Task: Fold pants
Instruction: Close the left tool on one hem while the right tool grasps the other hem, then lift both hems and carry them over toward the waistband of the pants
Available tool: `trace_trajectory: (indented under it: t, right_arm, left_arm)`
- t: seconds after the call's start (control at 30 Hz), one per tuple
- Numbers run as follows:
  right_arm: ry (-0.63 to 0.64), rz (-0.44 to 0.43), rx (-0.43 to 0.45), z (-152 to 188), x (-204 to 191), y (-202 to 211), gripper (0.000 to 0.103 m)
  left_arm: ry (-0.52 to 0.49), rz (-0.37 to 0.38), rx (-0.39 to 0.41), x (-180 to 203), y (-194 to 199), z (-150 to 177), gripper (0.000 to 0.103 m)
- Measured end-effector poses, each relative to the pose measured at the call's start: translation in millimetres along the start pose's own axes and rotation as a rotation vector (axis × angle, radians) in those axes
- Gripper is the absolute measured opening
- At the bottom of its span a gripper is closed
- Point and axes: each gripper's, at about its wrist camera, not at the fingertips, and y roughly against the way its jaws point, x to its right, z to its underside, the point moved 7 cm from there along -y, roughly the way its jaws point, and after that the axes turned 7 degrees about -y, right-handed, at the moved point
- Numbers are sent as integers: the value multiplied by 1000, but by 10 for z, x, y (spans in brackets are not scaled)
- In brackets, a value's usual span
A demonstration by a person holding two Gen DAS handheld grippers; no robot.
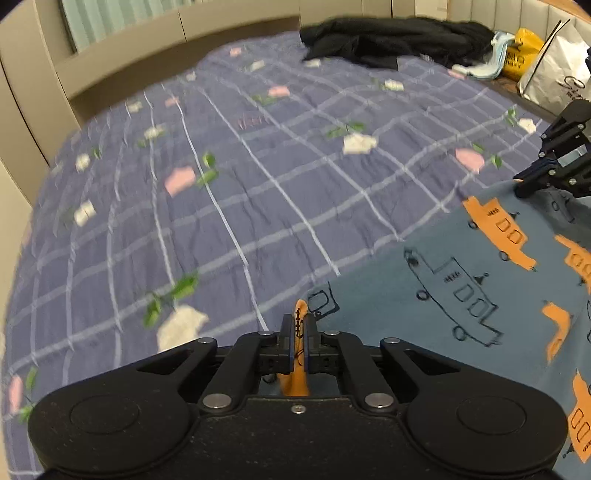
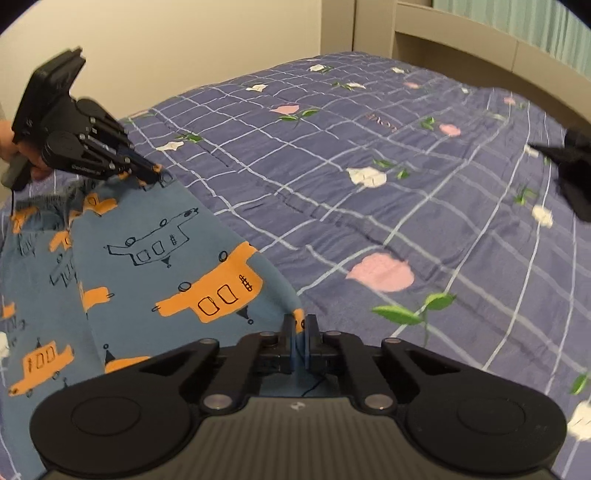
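Beige panelled bed surround at far left, curving behind a pale green curtain. Bed under a purple-blue checked cover with pink and white flowers and green leaves, slightly rumpled. Short stitched word on the cover mid-bed, too blurred to read. Black garment heaped at the far edge. Light blue cloth, yellow bag with dark print not legible, and white bag with an unreadable script logo at far right.

Pants, blue with orange and outlined vehicle prints, spread on the near right part of the bed. Left claw pressed together, pinching an orange-printed edge of the pants. Right claw likewise closed, pinching a blue edge further right.
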Motion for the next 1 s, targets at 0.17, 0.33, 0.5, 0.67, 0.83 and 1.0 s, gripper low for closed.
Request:
trace_trajectory:
  t: [0.17,0.33,0.5,0.67,0.83,1.0]
  right_arm:
    - [45,121,73,-284,64,65,4]
    - [91,213,111,-650,153,-77,4]
    - [92,226,64,-778,223,-385,4]
    - [102,250,45,-759,270,-579,4]
    - [96,255,50,-790,265,-619,4]
    - [66,221,73,-801,259,-480,4]
  left_arm:
    - [53,-71,91,-219,141,-217,3]
    - [109,-124,72,-409,-21,-316,3]
    - [138,-138,42,-477,-252,-222,3]
    - [173,-161,41,-526,-367,-181,3]
    - [188,-168,46,-538,-324,-171,3]
    - [190,-167,89,-505,-151,-202,3]
